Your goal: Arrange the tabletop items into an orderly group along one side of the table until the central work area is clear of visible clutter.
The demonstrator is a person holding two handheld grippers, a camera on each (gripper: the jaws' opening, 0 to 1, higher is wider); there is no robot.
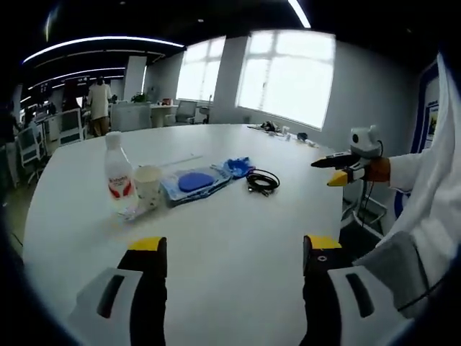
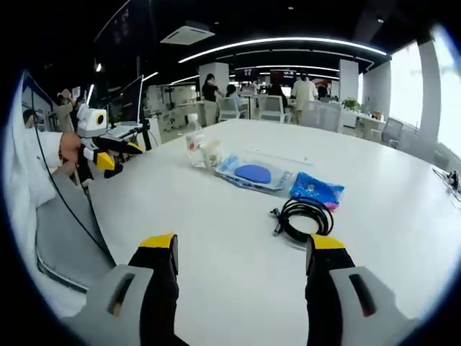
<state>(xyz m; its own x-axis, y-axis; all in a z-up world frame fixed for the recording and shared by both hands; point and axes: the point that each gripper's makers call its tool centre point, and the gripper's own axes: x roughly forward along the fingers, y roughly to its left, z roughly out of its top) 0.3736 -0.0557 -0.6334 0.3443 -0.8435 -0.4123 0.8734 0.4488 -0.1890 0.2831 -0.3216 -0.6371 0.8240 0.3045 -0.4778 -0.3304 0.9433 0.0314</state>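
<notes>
With both grippers, left [image 1: 234, 249] and right [image 2: 245, 249], held apart and empty, the coiled cable [image 2: 302, 216] is judged next to be gathered.

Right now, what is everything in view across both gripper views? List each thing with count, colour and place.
Clear plastic water bottle with white cap and red label: one, standing at the row's end.
White paper cup: one, beside the bottle.
Clear plastic packet holding a blue oval: one, flat, next to the cup.
Blue crinkled wrapper: one, between packet and cable.
Black coiled cable: one, at the row's other end.
White round table: one, under everything.
Left hand-held gripper: yellow-tipped black jaws, open, empty.
Right hand-held gripper: same, open, empty.
</notes>
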